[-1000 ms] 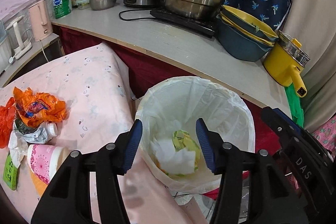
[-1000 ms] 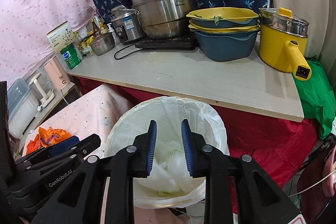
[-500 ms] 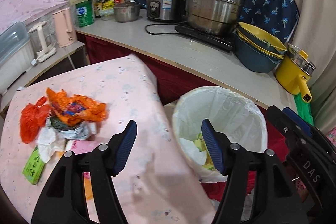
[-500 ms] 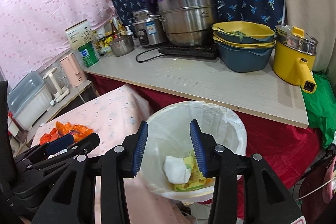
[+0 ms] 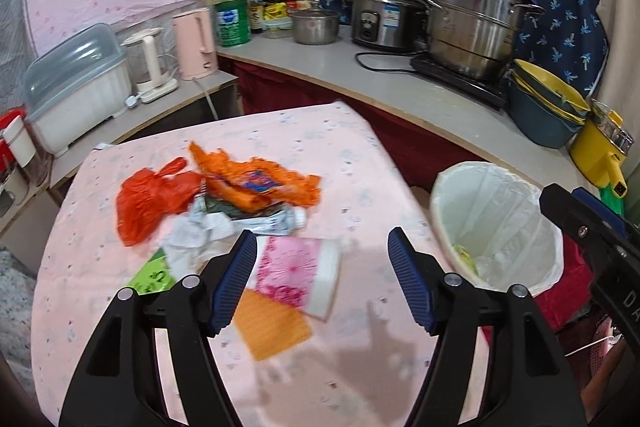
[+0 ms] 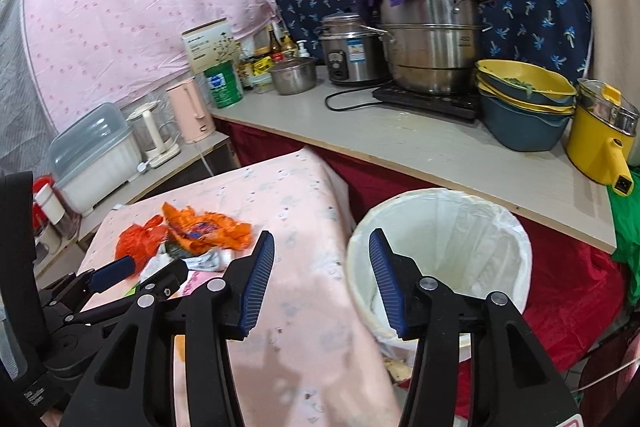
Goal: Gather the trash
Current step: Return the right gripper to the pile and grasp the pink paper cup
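Note:
A pile of trash lies on the pink-clothed table: an orange wrapper, a red plastic bag, a crumpled tube, a pink paper cup, an orange card and a green packet. The white-lined bin stands right of the table, with scraps inside. My left gripper is open and empty above the cup. My right gripper is open and empty between the table edge and the bin. The orange wrapper shows at its left.
A counter behind carries steel pots, a rice cooker, stacked bowls and a yellow pot. A pink kettle and a dish box stand on a lower shelf at left.
Both grippers drew back from over the bin and swung left toward the table. The right gripper's jaws opened wider. The trash pile now sits in front of the left gripper.

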Demonstrator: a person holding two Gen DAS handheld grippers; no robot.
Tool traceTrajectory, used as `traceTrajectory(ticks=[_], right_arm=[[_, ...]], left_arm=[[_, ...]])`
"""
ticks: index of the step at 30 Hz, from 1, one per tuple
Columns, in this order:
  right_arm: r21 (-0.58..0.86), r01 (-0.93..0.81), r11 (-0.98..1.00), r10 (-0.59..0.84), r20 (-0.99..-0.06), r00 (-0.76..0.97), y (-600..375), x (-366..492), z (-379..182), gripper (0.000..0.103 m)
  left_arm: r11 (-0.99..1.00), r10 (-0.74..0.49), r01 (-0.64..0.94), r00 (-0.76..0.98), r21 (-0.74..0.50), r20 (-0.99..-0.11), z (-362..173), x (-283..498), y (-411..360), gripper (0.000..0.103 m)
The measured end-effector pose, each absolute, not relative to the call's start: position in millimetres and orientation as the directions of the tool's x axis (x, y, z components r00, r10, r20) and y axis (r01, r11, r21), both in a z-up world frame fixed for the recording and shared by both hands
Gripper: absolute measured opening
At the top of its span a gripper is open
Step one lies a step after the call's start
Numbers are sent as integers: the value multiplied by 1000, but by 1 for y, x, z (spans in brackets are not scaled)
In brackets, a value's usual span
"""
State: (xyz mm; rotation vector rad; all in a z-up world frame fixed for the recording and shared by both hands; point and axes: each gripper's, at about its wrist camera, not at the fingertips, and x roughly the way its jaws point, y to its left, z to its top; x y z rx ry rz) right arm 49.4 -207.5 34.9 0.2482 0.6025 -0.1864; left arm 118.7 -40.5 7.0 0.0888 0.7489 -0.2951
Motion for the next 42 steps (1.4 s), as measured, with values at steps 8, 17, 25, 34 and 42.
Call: traceTrajectory(ticks=[8,17,25,34,42], right_arm=[[182,196,963,-51,-594,803,-169,56,30,54],[176,160,971,-13,-634,773,-132,68,9,57],[191,137,972,35,-692,721,-109,86,-23,57],[208,125,970,75,-747,660,-95,112,-60,57],[223,119,967,101,-772,627,-90,131,-80,57]], left_arm=[[973,-170,231,705,-4,-688,1,115,19,75],[978,-114,204,720,51,-685,-15,110,68,88],[979,-72,186,701,84,-710,-44,123,104,90],[977,-34,180,657,113,-754,-83,145,134,90],[965,-36,222,629,136,-776,-111,161,135,90]])
